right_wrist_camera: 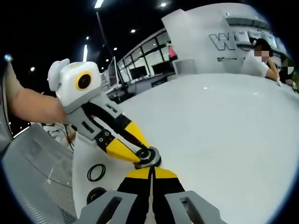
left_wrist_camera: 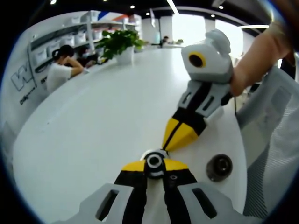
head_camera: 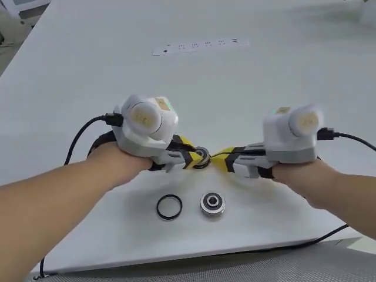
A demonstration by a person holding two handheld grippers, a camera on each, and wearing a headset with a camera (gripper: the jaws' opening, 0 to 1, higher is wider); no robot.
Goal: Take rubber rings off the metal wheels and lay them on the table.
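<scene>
Tabletop [head_camera: 235,88]; left claw [left_wrist_camera: 154,164] tight on wheel [head_camera: 201,156]

A small silver metal wheel [head_camera: 201,157] with a dark edge sits clamped at the tips of the left hand-held gripper [head_camera: 191,158], and the right hand-held gripper [head_camera: 218,160] meets its right side. Nearer, a second metal wheel [head_camera: 212,203] lies flat on the worktop [head_camera: 264,70]. Just left of it, not touching, a thin black rubber ring [head_camera: 169,207] lies flat
</scene>
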